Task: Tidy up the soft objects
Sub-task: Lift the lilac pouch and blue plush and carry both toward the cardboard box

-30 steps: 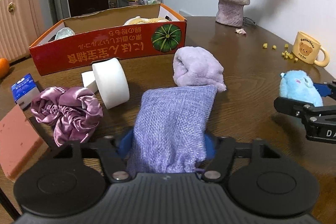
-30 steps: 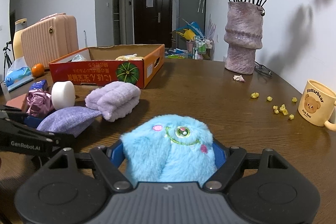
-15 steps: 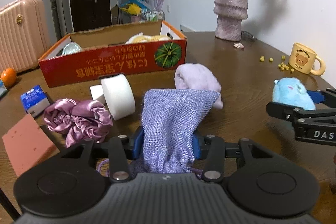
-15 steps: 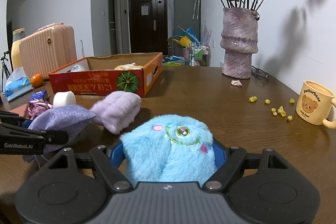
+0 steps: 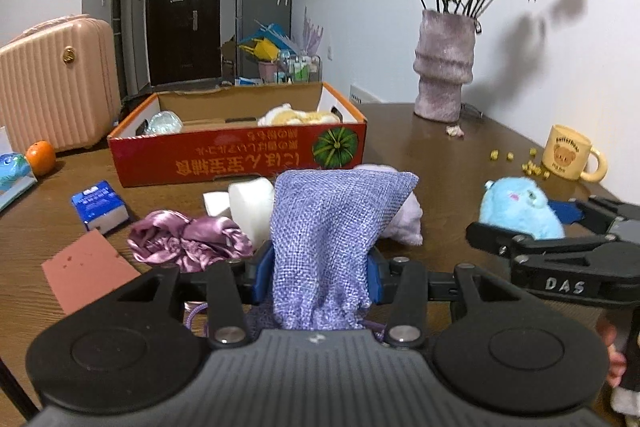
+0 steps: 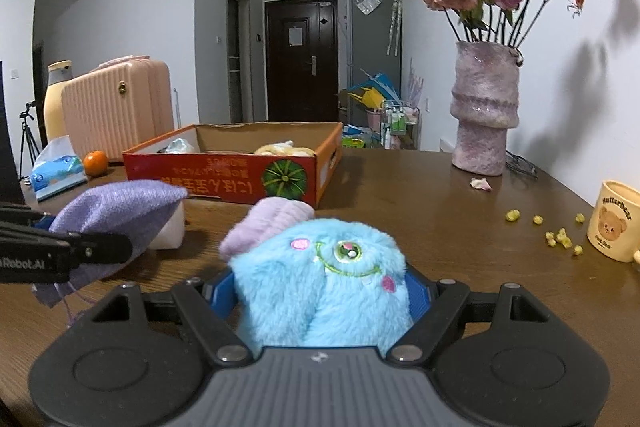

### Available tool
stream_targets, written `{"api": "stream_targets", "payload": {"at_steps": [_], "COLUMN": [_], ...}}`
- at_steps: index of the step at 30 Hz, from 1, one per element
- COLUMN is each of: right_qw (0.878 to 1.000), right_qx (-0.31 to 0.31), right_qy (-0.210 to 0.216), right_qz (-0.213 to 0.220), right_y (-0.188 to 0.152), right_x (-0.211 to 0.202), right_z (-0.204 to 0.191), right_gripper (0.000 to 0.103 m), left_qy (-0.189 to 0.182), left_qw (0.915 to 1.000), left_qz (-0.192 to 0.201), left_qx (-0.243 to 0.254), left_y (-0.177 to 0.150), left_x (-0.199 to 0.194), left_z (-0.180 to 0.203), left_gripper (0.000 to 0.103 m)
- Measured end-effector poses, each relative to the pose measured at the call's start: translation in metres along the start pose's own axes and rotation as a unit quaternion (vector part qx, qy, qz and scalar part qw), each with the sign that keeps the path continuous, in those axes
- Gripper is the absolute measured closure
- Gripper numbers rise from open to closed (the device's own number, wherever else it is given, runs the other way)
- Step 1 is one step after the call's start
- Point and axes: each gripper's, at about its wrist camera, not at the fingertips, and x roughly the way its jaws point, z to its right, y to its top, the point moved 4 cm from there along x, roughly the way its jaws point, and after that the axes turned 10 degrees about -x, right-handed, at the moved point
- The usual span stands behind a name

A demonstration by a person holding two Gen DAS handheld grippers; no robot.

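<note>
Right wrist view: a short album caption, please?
Right gripper clamps a blue plush monster above the wooden table.

Readable lettering on the grippers, mug and box

The right gripper carries "DAS" in white on its black finger; the left gripper shows "Robot.AI", its beginning cut off. The yellow mug near the table's right edge reads "Butterbear". The red box bears upside-down yellow characters, not legible.
</note>
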Motion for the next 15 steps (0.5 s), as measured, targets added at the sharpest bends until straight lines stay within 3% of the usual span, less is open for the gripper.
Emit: {"api": "stream_targets", "payload": {"at_steps": [15], "right_qw": [1.000], "right_qx": [-0.015], "right_qy": [0.008], "right_qz": [0.026], "right_y": [0.037], "right_x": [0.005], "right_z": [-0.034], "right_gripper": [0.024], "left_qy": [0.006], "left_qw": [0.9987], "left_qz": [0.045], "left_qx": [-0.025], "left_y": [0.024], "left_x": [-0.028], "left_z": [-0.033], "left_gripper": [0.058]}}
